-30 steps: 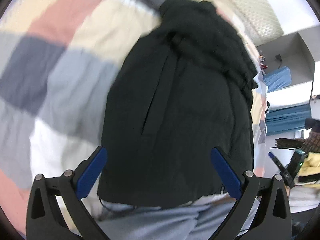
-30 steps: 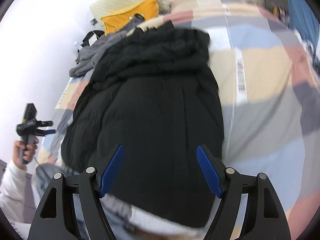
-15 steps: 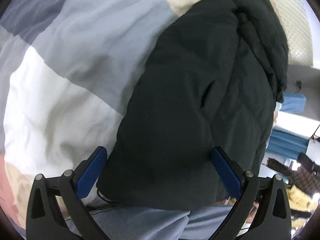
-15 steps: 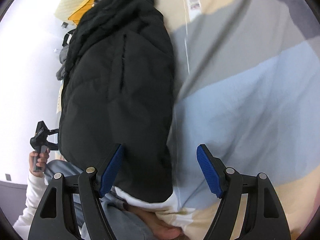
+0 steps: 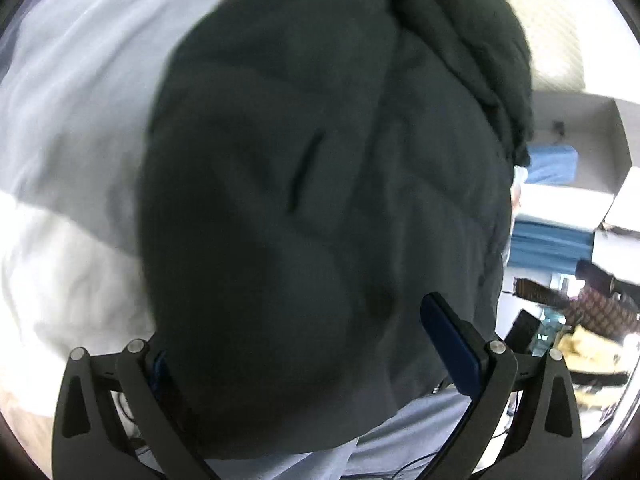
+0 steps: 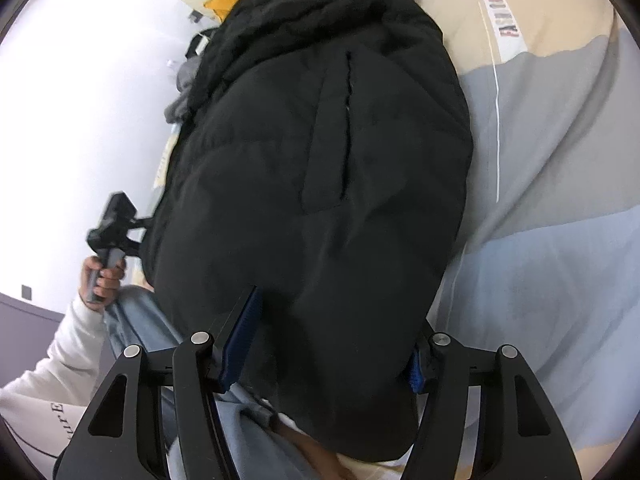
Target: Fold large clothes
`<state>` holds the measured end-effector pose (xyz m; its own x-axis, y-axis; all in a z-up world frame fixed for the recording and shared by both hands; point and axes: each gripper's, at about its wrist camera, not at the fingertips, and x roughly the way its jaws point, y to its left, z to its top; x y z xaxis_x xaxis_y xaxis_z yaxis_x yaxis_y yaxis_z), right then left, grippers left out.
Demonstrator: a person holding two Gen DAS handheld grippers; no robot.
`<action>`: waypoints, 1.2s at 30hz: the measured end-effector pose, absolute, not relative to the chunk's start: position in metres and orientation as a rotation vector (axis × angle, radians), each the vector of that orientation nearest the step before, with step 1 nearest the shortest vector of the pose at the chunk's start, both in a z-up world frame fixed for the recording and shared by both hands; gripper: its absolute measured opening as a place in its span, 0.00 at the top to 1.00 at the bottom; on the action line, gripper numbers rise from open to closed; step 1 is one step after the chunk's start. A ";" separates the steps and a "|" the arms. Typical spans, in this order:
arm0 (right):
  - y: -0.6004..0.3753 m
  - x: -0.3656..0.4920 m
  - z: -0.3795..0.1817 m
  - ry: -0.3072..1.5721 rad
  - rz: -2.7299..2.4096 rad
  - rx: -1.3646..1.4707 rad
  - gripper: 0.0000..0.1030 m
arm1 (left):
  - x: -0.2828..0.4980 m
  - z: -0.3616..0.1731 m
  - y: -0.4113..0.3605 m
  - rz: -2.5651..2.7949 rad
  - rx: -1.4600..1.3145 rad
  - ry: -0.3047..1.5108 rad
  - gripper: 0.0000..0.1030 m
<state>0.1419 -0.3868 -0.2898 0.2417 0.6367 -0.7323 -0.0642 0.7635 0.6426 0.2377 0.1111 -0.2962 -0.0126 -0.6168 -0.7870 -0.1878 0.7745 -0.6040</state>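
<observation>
Black padded jacket [image 6: 312, 184] is spread on the bed [image 6: 560, 240], its hem between both claws. The right claw [image 6: 328, 356] is closing on it; the left claw [image 5: 320, 356] straddles it, grip uncertain. Next, firm pinches and a lift are called for.

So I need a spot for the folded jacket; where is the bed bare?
Free: grey-blue quilt right of the jacket, and pale quilt on its other side. Crowded: the head end, with grey clothes and a yellow pillow.
</observation>
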 end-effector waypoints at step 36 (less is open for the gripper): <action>-0.397 0.108 -0.109 0.876 0.457 0.465 0.94 | 0.216 -0.112 0.159 -0.497 -0.737 1.169 0.92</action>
